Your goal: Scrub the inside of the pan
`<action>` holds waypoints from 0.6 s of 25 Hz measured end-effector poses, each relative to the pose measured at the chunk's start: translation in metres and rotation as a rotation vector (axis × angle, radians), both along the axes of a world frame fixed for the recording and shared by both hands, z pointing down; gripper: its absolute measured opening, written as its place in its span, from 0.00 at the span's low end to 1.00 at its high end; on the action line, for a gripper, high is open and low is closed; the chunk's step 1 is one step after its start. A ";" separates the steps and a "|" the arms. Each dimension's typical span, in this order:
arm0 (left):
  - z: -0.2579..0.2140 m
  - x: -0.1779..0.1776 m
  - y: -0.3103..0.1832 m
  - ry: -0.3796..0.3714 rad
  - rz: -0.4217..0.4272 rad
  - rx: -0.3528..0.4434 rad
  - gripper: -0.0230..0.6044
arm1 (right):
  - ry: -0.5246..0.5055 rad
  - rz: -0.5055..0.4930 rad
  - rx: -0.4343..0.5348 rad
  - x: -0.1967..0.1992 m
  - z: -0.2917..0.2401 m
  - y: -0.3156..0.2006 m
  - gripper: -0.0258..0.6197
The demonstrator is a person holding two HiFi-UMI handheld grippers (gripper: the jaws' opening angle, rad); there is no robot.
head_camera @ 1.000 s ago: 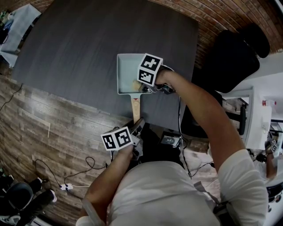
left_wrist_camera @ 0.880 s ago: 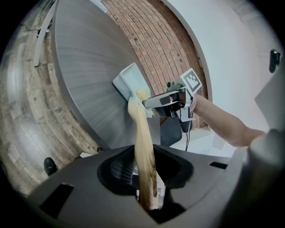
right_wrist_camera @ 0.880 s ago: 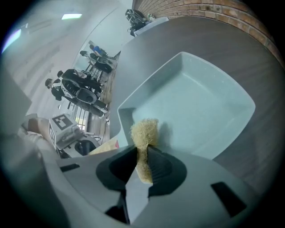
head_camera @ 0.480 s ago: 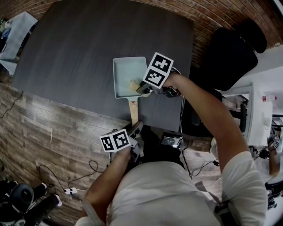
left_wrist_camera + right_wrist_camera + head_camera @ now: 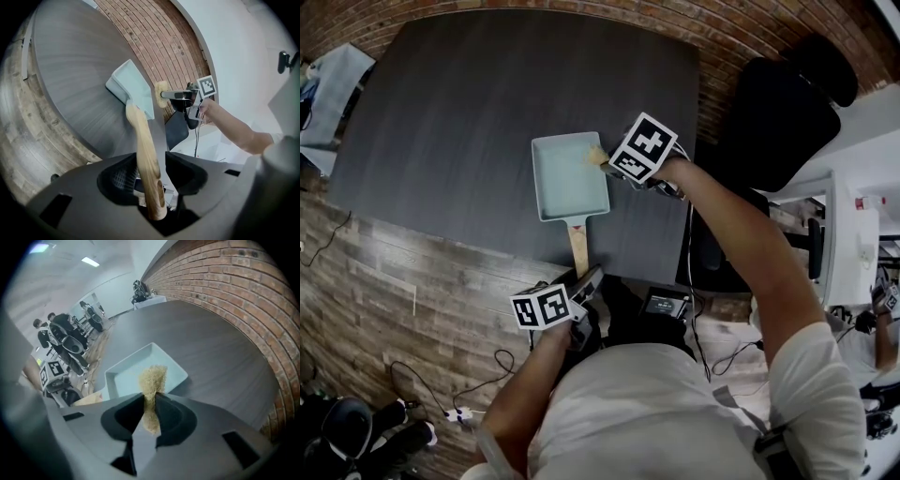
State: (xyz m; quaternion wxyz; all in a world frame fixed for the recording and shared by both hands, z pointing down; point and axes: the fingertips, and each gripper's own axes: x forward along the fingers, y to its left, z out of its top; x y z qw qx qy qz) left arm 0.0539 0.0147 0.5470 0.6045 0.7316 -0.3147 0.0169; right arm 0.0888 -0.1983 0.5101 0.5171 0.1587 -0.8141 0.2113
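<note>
A pale blue-green rectangular pan point(image 5: 567, 178) lies on the dark table point(image 5: 469, 94), its wooden handle point(image 5: 578, 249) pointing towards me. My left gripper point(image 5: 589, 279) is at the handle's end. Its jaws have just been opening, and the handle point(image 5: 145, 150) lies loose between them, with a gap at the right jaw. My right gripper point(image 5: 606, 159) is shut on a tan scrub sponge point(image 5: 598, 153), raised over the pan's far right corner. In the right gripper view the sponge point(image 5: 152, 378) hangs from the jaws above the pan point(image 5: 126, 376). The left gripper view shows the pan point(image 5: 133, 82) and the sponge point(image 5: 162, 89).
A brick wall point(image 5: 750, 28) runs behind the table. A black office chair point(image 5: 787, 103) stands to the right, close to my right arm. Cables lie on the wood floor point(image 5: 384, 272). People sit on chairs far off point(image 5: 61, 329).
My right gripper has risen with the sponge and moved from the pan's floor near the handle to its far right corner. The left gripper has stayed at the handle's end.
</note>
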 end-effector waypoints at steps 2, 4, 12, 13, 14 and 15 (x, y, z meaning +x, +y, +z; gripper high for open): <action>0.002 -0.001 0.000 -0.002 0.000 -0.005 0.31 | 0.041 0.036 0.034 0.013 0.008 -0.015 0.16; 0.003 -0.002 0.000 0.001 -0.005 -0.011 0.25 | 0.072 0.074 0.056 0.023 0.014 -0.028 0.16; 0.001 -0.003 0.000 0.022 -0.014 -0.028 0.22 | 0.157 0.198 0.112 0.042 0.038 -0.070 0.16; 0.002 -0.003 -0.001 0.021 -0.011 -0.028 0.22 | 0.159 0.207 0.113 0.042 0.040 -0.074 0.16; 0.002 -0.002 -0.001 0.019 -0.007 -0.029 0.22 | 0.160 0.212 0.112 0.041 0.042 -0.077 0.16; 0.002 -0.002 -0.001 0.017 -0.002 -0.030 0.22 | 0.161 0.214 0.110 0.039 0.044 -0.079 0.16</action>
